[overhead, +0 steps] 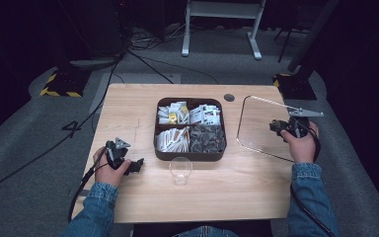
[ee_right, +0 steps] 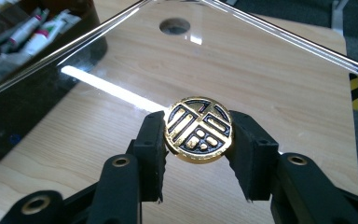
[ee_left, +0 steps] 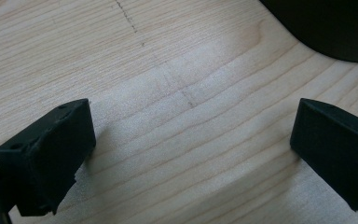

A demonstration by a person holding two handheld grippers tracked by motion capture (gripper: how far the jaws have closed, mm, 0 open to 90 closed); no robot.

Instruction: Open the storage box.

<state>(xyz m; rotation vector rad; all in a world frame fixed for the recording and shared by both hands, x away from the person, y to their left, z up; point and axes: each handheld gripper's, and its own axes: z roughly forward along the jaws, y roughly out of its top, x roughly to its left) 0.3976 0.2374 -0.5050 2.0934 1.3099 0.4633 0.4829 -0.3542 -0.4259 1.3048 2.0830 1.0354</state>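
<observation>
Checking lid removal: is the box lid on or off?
Off. The right claw grips its gold knob, holding the clear lid beside the open compartment box.

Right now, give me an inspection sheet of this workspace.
Surface: wooden table, round hole at its far edge.
Job's things: dark four-compartment box full of sachets; clear lid with gold knob; clear cup in front of the box.
Clutter: nothing seen.
Grippers: left gripper open over bare wood; right gripper shut on the gold knob.
Cables: one trails from each gripper; more on the floor.
Surroundings: grey carpet, white stand, hazard-striped bases.
</observation>
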